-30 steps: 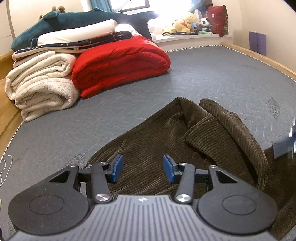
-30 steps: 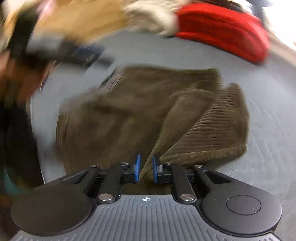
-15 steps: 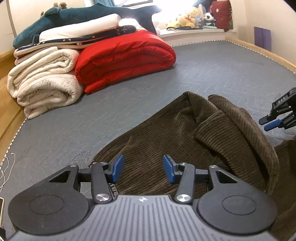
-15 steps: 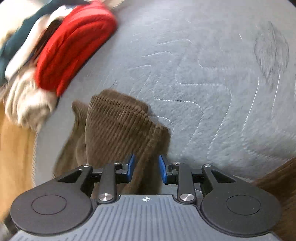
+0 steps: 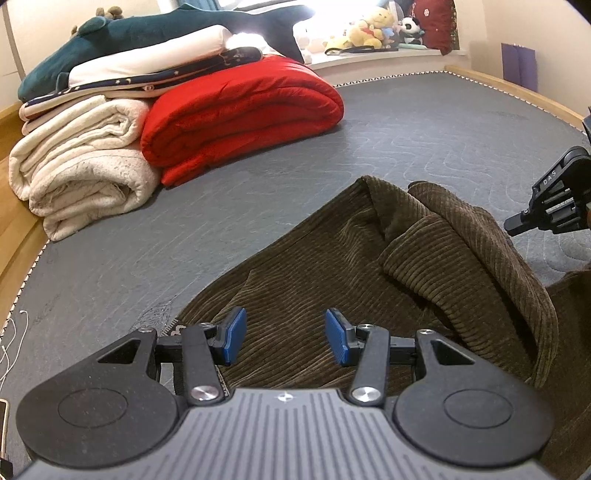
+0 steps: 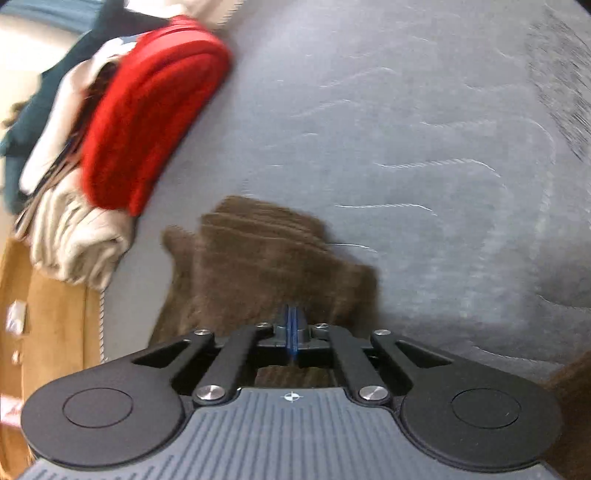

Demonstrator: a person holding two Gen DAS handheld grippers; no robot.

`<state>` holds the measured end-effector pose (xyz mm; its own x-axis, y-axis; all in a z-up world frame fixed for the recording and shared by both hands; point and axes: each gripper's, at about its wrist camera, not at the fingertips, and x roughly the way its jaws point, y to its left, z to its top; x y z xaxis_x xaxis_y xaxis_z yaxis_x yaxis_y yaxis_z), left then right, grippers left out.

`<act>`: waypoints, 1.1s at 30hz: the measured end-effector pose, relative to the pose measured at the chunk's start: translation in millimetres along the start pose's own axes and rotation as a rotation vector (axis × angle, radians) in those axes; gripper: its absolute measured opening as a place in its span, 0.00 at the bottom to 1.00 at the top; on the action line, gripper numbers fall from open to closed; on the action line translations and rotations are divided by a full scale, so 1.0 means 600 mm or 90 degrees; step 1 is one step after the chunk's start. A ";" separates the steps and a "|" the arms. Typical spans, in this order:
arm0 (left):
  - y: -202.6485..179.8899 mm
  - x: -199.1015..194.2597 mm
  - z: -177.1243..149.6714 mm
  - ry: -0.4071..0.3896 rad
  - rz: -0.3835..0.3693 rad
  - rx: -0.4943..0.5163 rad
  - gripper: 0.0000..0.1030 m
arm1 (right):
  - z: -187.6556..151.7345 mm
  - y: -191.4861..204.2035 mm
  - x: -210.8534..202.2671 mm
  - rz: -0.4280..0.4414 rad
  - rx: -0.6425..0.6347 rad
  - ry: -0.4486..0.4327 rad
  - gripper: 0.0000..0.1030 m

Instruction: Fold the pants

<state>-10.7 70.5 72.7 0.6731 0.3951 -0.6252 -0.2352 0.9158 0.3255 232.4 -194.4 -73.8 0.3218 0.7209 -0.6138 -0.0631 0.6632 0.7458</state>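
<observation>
Brown corduroy pants (image 5: 332, 258) lie rumpled on the grey mattress (image 5: 406, 140), with one part folded back over itself at the right. My left gripper (image 5: 282, 336) hovers open over the near edge of the pants, its blue pads apart with nothing pinched between them. My right gripper (image 6: 291, 328) is shut, its pads pressed together just above the folded brown cloth (image 6: 258, 266). No fabric shows between them. In the left wrist view the right gripper (image 5: 513, 226) sits at the far right, its tip beside the folded edge.
A red quilt (image 5: 240, 114), cream blankets (image 5: 81, 170) and a dark teal plush shark (image 5: 147, 33) are stacked at the mattress's far left. Plush toys (image 5: 373, 29) line the window sill. A wooden bed rim (image 5: 517, 92) runs along the right; a white cord (image 5: 11, 343) lies at the left edge.
The right gripper rolled and swung across to the pants' folded edge, opened a little, then shut its pads. It came into the left wrist view at the right. The left gripper stayed put.
</observation>
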 end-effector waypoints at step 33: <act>-0.039 0.028 0.014 -0.012 -0.053 0.025 0.51 | 0.086 -0.061 -0.300 0.064 0.110 -0.562 0.10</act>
<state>12.0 55.3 60.7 0.7027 0.3162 -0.6373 -0.1502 0.9415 0.3016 225.7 -358.8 22.5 0.9348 0.3089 -0.1750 -0.0095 0.5145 0.8574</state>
